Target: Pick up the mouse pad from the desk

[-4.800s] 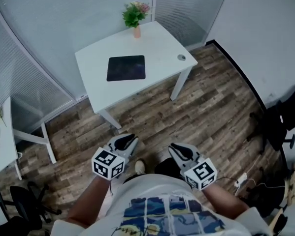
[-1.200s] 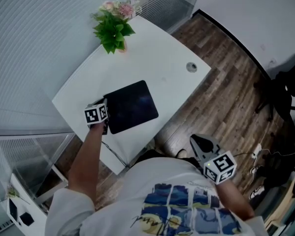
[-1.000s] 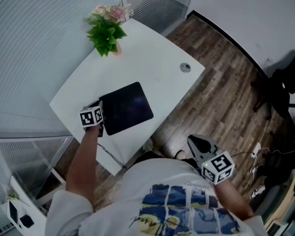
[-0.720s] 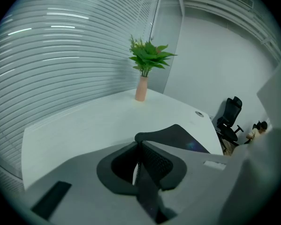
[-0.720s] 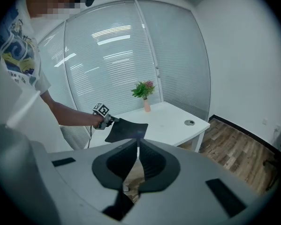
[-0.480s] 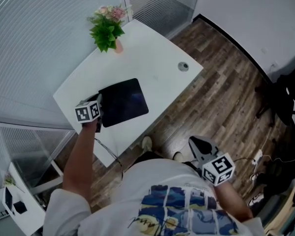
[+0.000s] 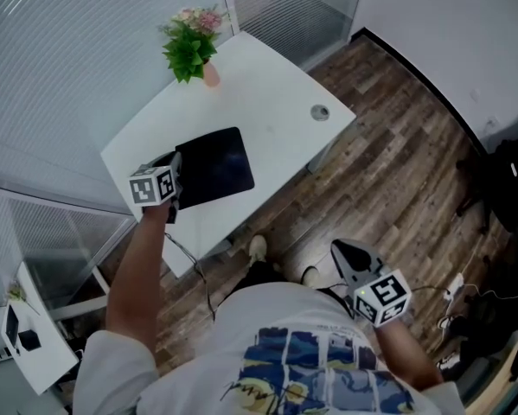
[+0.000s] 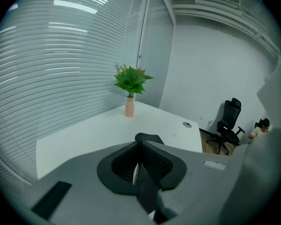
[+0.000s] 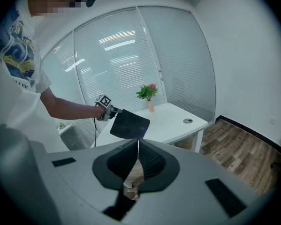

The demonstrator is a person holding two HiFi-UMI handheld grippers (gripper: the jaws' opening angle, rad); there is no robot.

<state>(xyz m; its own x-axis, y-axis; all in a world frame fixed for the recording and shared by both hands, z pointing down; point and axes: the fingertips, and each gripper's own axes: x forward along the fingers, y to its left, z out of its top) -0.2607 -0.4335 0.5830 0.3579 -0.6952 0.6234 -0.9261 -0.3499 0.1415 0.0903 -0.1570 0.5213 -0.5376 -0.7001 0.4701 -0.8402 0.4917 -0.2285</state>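
Left gripper: jaws clamped on the mouse pad's left edge | pad: tilted, raised above the desk's near-left edge | technique: keep the grip firm and lift evenly (a thin pad likely droops) | right gripper: jaws together, empty.
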